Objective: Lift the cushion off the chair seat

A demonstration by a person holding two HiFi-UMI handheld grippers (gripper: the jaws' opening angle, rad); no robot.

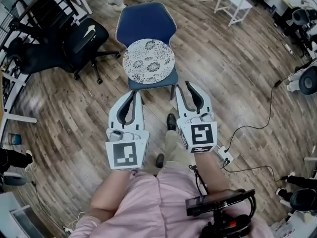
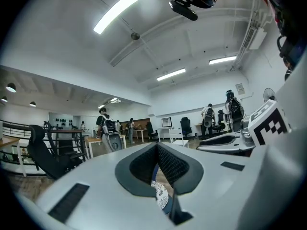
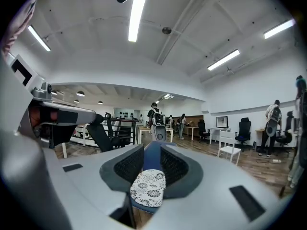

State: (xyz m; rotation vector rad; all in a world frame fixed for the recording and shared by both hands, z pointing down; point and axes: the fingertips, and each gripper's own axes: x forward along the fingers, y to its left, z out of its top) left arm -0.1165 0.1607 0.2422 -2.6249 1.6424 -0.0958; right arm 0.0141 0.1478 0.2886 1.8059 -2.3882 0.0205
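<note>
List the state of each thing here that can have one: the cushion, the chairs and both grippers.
cushion: lies flat on the seat, not lifted.
blue chair: upright, cushion on its seat.
left gripper: jaws together, empty, short of the chair.
right gripper: jaws apart, empty, short of the chair.
black office chair: upright, unoccupied.

in the left gripper view the left gripper (image 2: 157, 145) hides all but a sliver of the cushion (image 2: 160, 195) and the blue chair (image 2: 154, 172). in the head view the white chair (image 1: 237, 1) at 1 o'clock is cut by the top edge and the floor (image 1: 29, 103) at 9 o'clock is smeared. far-off people (image 2: 102, 121) are too small to tell apart.
</note>
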